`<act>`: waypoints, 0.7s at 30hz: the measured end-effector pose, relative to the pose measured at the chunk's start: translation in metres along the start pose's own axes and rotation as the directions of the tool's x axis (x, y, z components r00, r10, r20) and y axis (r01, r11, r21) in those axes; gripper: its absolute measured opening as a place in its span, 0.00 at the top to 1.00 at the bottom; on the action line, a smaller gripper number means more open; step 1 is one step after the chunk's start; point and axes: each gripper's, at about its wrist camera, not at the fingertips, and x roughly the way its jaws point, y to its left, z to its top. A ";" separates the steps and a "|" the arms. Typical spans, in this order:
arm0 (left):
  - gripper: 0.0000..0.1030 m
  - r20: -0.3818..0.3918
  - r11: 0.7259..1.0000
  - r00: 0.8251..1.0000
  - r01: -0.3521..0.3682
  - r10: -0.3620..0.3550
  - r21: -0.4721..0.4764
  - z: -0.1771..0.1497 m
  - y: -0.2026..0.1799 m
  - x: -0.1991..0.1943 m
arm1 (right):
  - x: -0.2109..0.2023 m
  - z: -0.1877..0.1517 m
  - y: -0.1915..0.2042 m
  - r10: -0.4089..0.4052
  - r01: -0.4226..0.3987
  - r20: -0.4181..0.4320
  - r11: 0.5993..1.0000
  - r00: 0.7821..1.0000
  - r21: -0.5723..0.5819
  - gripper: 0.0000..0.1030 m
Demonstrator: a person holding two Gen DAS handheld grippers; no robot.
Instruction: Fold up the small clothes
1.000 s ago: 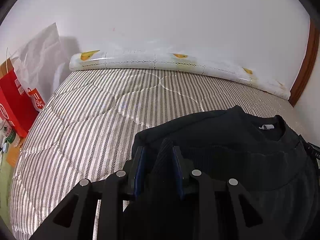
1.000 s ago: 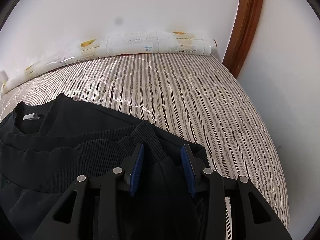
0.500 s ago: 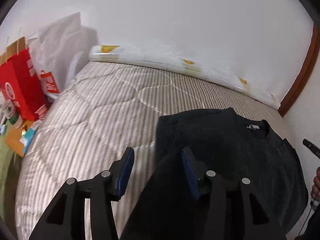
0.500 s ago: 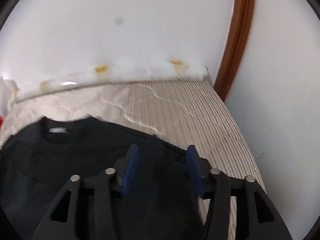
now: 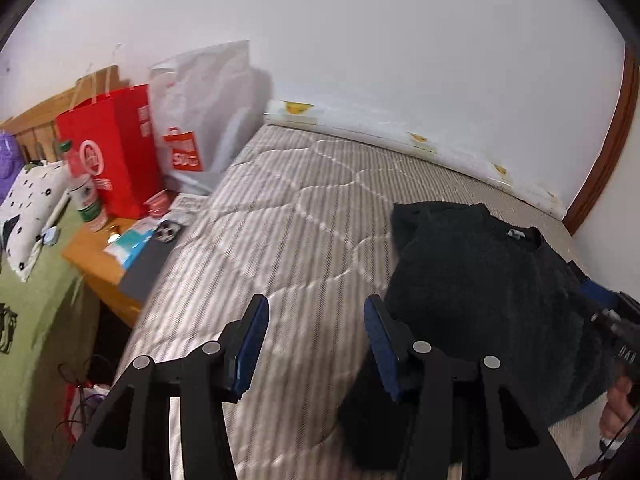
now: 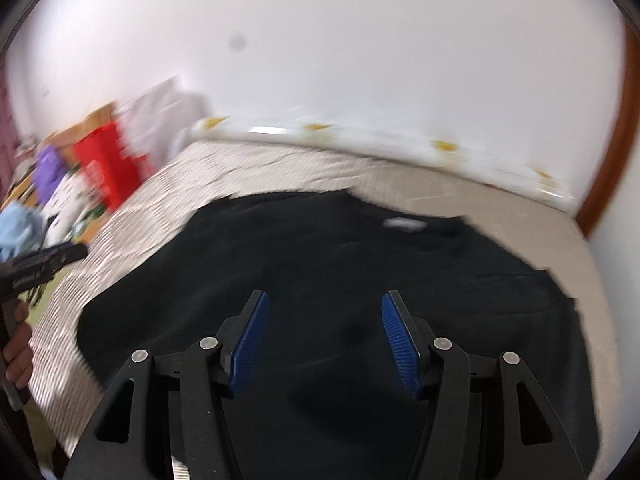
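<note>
Left gripper [image 5: 314, 344] jaws apart, nothing between the blue pads, just striped mattress [image 5: 288, 240] under the gap; they have just been opening, cloth released. Right gripper [image 6: 322, 340] also spread, jaws have just been opening, pads clear of fabric, hanging over the black sweatshirt [image 6: 340, 264] with nothing pinched. Sweatshirt lies flat on the mattress, right of the left gripper's right finger and directly ahead of and below the right gripper; collar with white label [image 5: 515, 234] at the far end toward the wall, body looks doubled over, so likely one fold done. Right-wrist view is motion-blurred, edges of the cloth hard to read. Beyond the left gripper on its left: red bag [image 5: 112, 152], white plastic bag [image 5: 204, 120], wooden bedside table [image 5: 100, 256] with clutter. Rolled patterned sheet [image 5: 400, 140] along the wall behind the garment. For the next step, judging only: pick matching side edges or corners, pinch both layers near the edge, lift together and evenly, lay across without dragging so the earlier fold stays put, keep collar squared.
</note>
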 end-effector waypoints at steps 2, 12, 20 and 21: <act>0.54 0.000 1.000 1.000 -0.002 0.002 -0.006 -0.008 0.011 -0.007 | 0.001 -0.008 0.026 0.035 -0.036 -0.009 0.998 0.999 -0.043 0.44; 0.54 -0.003 1.000 1.000 0.007 -0.007 -0.017 -0.037 0.038 -0.021 | 0.000 -0.054 0.139 0.140 -0.154 -0.071 0.954 0.988 -0.257 0.44; 0.54 0.002 0.998 1.000 0.017 -0.017 -0.052 -0.042 0.055 -0.017 | 0.004 -0.083 0.182 0.132 -0.163 -0.102 0.890 0.986 -0.425 0.44; 0.54 0.002 0.998 1.000 0.019 -0.019 -0.064 -0.043 0.058 -0.016 | 0.006 -0.085 0.184 0.117 -0.147 -0.096 0.886 0.989 -0.440 0.44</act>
